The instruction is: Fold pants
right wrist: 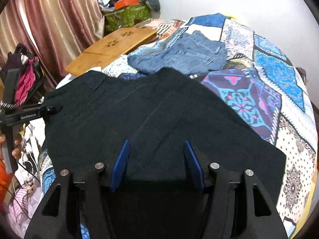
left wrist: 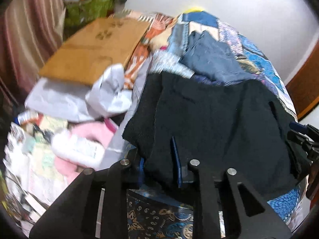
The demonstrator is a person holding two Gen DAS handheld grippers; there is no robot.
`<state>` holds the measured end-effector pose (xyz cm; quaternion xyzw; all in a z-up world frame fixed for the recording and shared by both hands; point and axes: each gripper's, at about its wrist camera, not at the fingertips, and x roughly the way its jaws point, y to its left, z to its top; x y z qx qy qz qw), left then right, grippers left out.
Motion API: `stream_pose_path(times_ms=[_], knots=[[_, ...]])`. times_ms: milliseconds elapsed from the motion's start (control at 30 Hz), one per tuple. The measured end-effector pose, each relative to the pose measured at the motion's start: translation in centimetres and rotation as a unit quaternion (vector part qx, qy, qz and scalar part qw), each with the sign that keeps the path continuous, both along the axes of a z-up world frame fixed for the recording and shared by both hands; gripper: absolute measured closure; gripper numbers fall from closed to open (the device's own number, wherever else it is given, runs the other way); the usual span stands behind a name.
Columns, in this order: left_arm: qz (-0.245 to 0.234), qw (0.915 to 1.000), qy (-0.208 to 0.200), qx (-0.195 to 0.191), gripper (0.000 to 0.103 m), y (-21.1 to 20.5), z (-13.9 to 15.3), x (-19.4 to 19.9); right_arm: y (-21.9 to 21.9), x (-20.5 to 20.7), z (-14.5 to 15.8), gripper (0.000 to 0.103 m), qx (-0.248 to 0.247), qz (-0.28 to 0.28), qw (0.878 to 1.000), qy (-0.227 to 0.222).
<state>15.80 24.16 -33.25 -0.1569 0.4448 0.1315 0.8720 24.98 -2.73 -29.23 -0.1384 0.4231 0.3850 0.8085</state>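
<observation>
Bed (right wrist: 249,91): a patchwork quilt covers it; it stretches ahead of both my tongs and carries everything that matters.
Pants (right wrist: 151,115): black, spread flat on the quilt straight ahead of my right tongs and under them. From my left tongs they lie ahead and to the right (left wrist: 209,119). The long axis seems to run across my right view, from the left tongs' end toward the corner at lower right.
Jeans (right wrist: 179,57): blue, bunched up beyond the far edge of the pants, touching or just overlapping it.
Board (right wrist: 111,47): wooden, far left of my right tongs, past the pants.
Left tongs (left wrist: 159,157): at the left end of the pants; cloth drapes over the fingers and the view is blurred, so I cannot tell whether they grip. From the right view (right wrist: 49,109) they reach in from the left and meet that edge.
Right tongs (right wrist: 156,159): spread wide, blue pads apart over the near edge, gripping nothing.
Next move: I judge the left tongs nearer an end, so a fold would carry that end across toward the right.
</observation>
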Motion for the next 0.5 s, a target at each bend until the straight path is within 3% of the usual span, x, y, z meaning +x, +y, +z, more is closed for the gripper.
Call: stream_pose_path(times_ms=[300,500], knots=[[-0.06,0.9936,-0.081,0.05,0.086,-4.5,8.9,1.6,-7.6,0.3,3.7,0.05,0.051,-0.074,0.996,-0.021],[-0.106,0.9845,-0.126,0.061,0.087,-9.1,14.1,3.5,-13.7,0.0,3.5,0.049,0.045,-0.123,0.991,-0.021]])
